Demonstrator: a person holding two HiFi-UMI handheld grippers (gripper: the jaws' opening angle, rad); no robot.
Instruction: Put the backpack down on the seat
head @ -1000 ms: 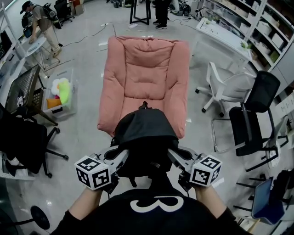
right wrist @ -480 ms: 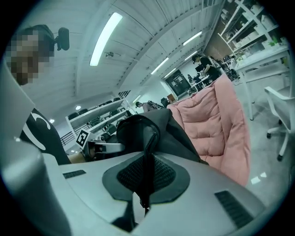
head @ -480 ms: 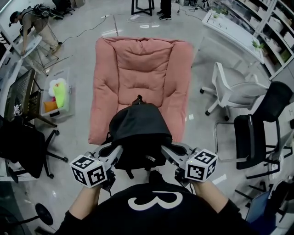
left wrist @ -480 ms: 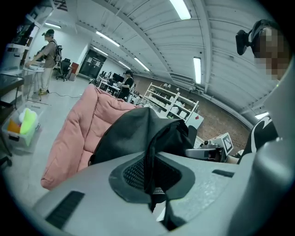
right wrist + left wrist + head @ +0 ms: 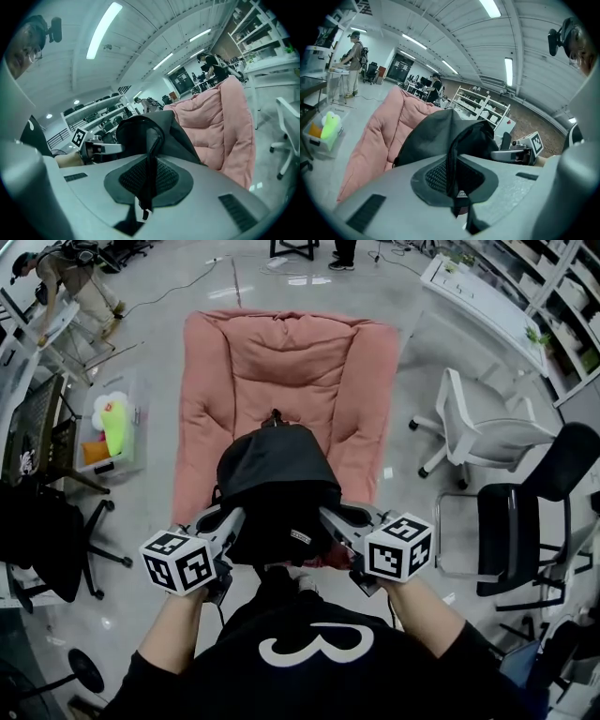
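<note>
A black backpack (image 5: pixel 278 488) hangs between my two grippers, over the front edge of a pink cushioned seat (image 5: pixel 286 381). My left gripper (image 5: pixel 234 517) is shut on the backpack's left strap (image 5: pixel 452 159). My right gripper (image 5: pixel 326 517) is shut on the right strap (image 5: pixel 151 161). In the left gripper view the backpack (image 5: pixel 440 136) bulges ahead of the jaws, with the pink seat (image 5: pixel 379 136) to its left. The right gripper view shows the backpack (image 5: pixel 150 133) with the seat (image 5: pixel 220 126) to its right. The backpack hides the front of the seat cushion.
A white office chair (image 5: pixel 478 432) and a black chair (image 5: pixel 539 512) stand right of the seat. At the left are a clear bin with toys (image 5: pixel 111 427) and a black chair (image 5: pixel 42 531). A person (image 5: pixel 66 277) stands at the far left by a desk.
I have stepped closer to the pink seat, and the backpack, held in both grippers, has moved forward over its front edge. Both grips are unchanged.
</note>
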